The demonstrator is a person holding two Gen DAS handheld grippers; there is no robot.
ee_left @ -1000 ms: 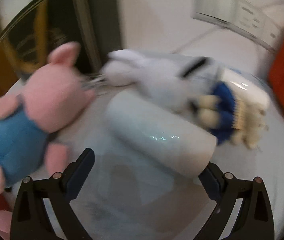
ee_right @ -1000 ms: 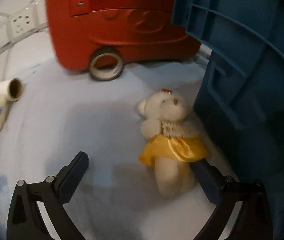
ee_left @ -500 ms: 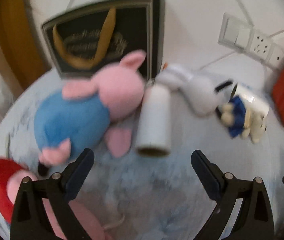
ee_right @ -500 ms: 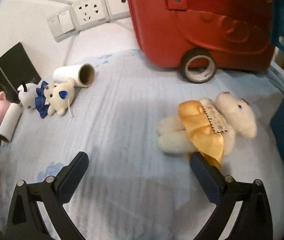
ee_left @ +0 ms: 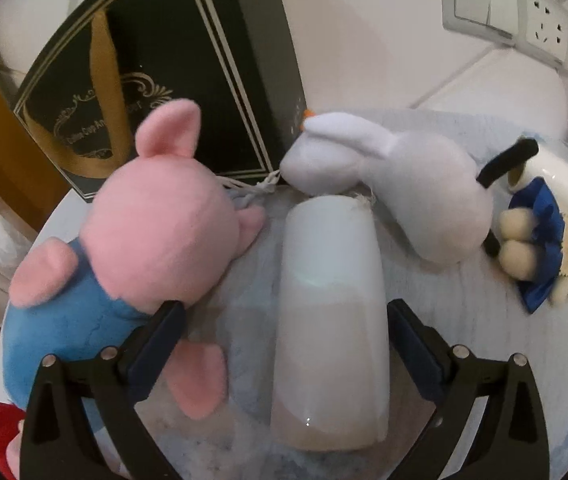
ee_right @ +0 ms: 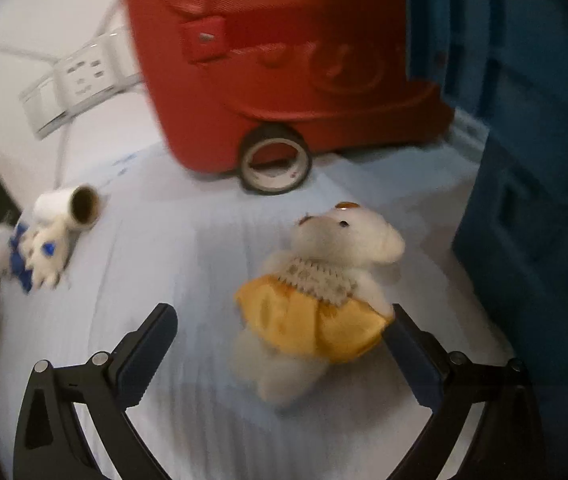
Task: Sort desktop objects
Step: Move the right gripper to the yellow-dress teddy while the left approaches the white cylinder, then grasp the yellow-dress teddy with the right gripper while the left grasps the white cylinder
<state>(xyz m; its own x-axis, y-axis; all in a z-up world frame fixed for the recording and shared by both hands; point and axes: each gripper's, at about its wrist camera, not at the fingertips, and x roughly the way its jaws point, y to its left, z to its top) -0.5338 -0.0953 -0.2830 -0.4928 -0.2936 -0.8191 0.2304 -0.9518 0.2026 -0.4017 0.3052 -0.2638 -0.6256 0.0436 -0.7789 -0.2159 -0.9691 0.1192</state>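
Left tool [ee_left: 284,332] agape astride white roll [ee_left: 329,320], right tool [ee_right: 282,334] agape astride yellow-skirted bear [ee_right: 315,300]; next: squeeze, lift

Fuzzy plush pig [ee_left: 156,236]; glossy smooth white roll [ee_left: 329,320]; satin-sheen yellow skirt on bear [ee_right: 323,280]; shiny red plastic case [ee_right: 284,60].

L gripper [ee_left: 284,344]: jaws wide apart, straddling sth, not touching it. R gripper [ee_right: 282,346]: jaws wide apart too, right fingertip [ee_right: 403,328] at edge of sth, no grip.
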